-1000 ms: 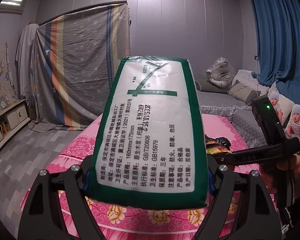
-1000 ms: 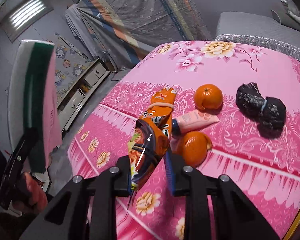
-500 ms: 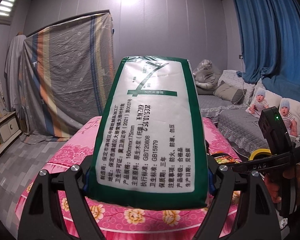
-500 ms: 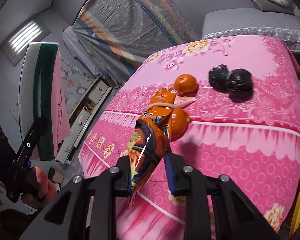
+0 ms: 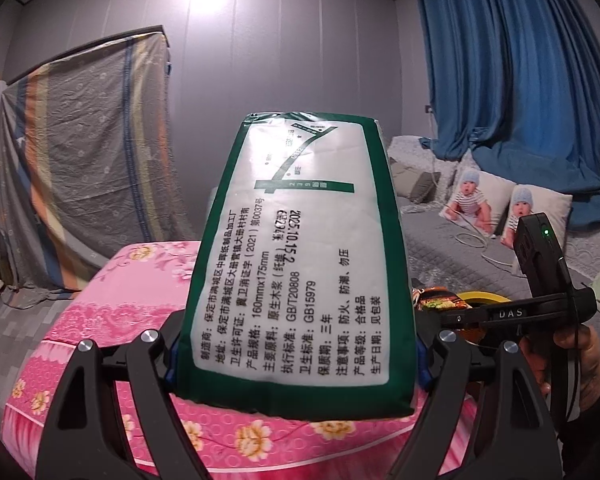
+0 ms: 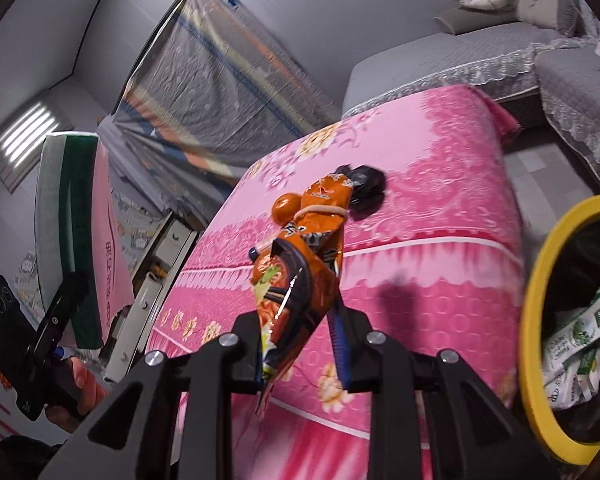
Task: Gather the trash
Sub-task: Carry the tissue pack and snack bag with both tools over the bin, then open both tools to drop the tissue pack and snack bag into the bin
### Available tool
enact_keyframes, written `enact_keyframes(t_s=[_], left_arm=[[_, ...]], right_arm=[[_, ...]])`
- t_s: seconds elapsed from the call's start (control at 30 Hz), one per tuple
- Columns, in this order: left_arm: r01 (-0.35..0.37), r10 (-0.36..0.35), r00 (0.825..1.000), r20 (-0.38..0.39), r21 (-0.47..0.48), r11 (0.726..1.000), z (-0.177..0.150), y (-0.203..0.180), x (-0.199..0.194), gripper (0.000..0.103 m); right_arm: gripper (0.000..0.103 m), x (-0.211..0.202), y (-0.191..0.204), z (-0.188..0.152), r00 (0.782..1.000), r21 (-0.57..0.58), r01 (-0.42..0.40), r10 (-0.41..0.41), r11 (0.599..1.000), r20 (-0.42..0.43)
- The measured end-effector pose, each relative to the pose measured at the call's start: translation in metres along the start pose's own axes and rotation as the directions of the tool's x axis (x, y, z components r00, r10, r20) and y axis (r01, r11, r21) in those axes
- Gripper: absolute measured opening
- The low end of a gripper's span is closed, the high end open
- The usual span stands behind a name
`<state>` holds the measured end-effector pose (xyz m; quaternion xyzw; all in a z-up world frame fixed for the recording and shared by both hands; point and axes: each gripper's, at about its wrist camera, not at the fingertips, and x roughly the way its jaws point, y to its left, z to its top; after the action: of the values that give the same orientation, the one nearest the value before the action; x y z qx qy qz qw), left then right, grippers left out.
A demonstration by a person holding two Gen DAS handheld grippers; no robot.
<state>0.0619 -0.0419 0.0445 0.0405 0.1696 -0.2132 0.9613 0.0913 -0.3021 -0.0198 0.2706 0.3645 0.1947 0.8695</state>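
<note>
Pink floral table [image 6: 440,216] fills the lower mid of both views; grey sofa [image 6: 480,60] behind it, blue curtain [image 5: 520,72] at the back right of the left wrist view.

Yellow-rimmed bin [image 6: 540,288] sits at the right edge of the right wrist view, beside the table; green/white packets inside.

Tissue pack [image 5: 296,256], green border w/ white printed face, stands upright between the left gripper [image 5: 296,364] fingers, which are clamped on its lower end; most of the pack sticks up beyond the tips. It's held in the air, in front of the table edge.

Orange snack bag [image 6: 300,272], rubber band round its neck, is pinched at its lower part by the right gripper [image 6: 300,344], rest pointing fwd over the table edge, bin near to its right.

On the table past the bag: orange [image 6: 286,208] and black bundle [image 6: 366,186], both partly hidden.
</note>
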Motion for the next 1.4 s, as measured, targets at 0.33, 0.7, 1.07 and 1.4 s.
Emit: enact_keyframes(t_s=[0.33, 0.7, 1.07, 1.4], left_arm=[[0.194, -0.191, 0.981, -0.039, 0.096, 0.976, 0.007, -0.096, 0.047, 0.078], [0.355, -0.346, 0.935, -0.080, 0.165, 0.920, 0.009, -0.187, 0.103, 0.078], [0.393, -0.360, 0.910, -0.204, 0.153, 0.906, -0.015, -0.236, 0.176, 0.078], [0.431, -0.362, 0.832, -0.421, 0.077, 0.899, -0.063, -0.267, 0.253, 0.081]], right_arm=[[0.024, -0.083, -0.066, -0.012, 0.977, 0.118, 0.125, -0.143, 0.985, 0.158], [0.024, -0.146, -0.121, -0.025, 0.911, 0.234, 0.244, -0.305, 0.941, 0.279], [0.024, -0.151, -0.165, -0.037, 0.856, 0.318, 0.353, -0.441, 0.880, 0.270], [0.026, -0.139, -0.206, -0.042, 0.838, 0.397, 0.413, -0.512, 0.820, 0.187]])
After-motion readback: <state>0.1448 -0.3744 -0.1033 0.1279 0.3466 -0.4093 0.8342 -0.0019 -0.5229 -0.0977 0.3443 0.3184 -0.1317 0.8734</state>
